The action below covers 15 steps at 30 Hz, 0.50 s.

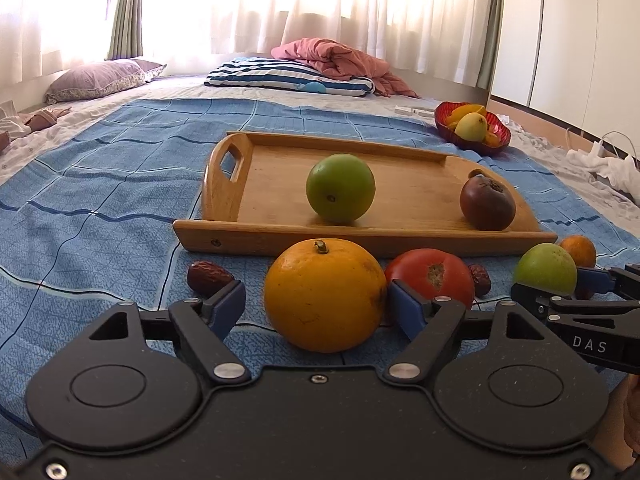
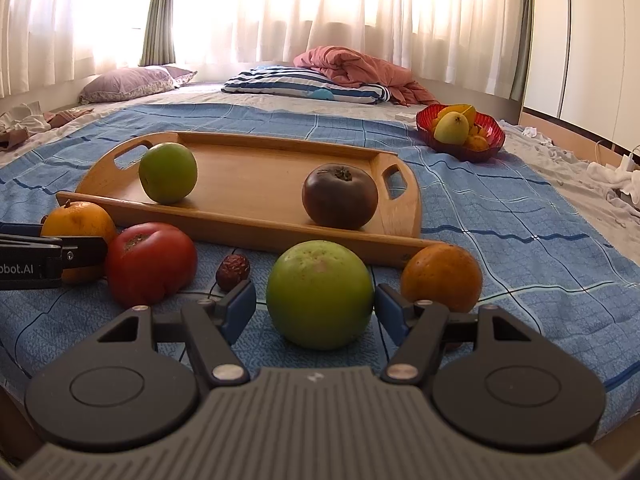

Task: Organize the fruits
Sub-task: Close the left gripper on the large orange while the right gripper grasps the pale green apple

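Note:
A big orange (image 1: 324,294) lies on the blue blanket between the fingers of my left gripper (image 1: 315,296). The jaws stand open, with a gap on its left side. My right gripper (image 2: 316,300) is open around a green apple (image 2: 320,294), and its pads stand just off the skin. Behind both sits a wooden tray (image 1: 360,240) that holds another green apple (image 1: 340,188) and a dark brown fruit (image 1: 487,202). A red tomato (image 2: 150,264) rests between the two grippers. A small orange (image 2: 442,278) sits right of the held-around apple.
Two dried dates (image 1: 208,276) (image 2: 233,271) lie on the blanket near the fingers. A red bowl (image 2: 493,138) of fruit stands at the back right. Pillows and a pink quilt (image 1: 336,58) lie farther back. White cloth and cables are at the right edge.

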Available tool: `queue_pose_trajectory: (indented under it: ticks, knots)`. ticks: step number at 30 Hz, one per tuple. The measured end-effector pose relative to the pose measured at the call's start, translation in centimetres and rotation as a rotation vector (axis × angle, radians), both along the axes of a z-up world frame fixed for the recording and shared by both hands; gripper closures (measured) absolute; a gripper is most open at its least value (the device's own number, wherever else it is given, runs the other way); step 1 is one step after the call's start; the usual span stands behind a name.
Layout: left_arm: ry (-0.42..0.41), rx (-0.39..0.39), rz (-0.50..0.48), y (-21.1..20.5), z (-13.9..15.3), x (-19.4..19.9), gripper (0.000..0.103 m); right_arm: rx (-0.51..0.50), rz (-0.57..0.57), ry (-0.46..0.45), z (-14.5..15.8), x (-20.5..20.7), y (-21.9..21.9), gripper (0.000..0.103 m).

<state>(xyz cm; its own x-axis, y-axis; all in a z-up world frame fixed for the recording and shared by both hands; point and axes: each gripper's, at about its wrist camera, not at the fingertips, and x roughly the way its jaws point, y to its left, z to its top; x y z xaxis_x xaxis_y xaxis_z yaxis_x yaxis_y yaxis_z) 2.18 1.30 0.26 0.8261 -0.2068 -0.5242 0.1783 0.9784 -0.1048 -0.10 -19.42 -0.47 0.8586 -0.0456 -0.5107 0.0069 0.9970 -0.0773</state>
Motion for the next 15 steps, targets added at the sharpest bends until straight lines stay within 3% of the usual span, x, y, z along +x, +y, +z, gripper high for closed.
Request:
queue_pose_trajectory:
  ticks: [4,10,15]
  knots:
    - [-0.005,-0.028,-0.036,0.3,0.0,0.1,0.037,0.002,-0.004,0.006,-0.1,0.2,0.0,0.030]
    - [-0.014,-0.020,-0.033,0.1,0.0,-0.2,0.038,0.002,-0.010,0.012,-0.2,0.3,0.0,0.032]
    - [-0.029,0.035,-0.017,-0.8,0.2,-0.6,0.038,-0.003,-0.015,0.015,-0.1,0.4,0.0,0.041]
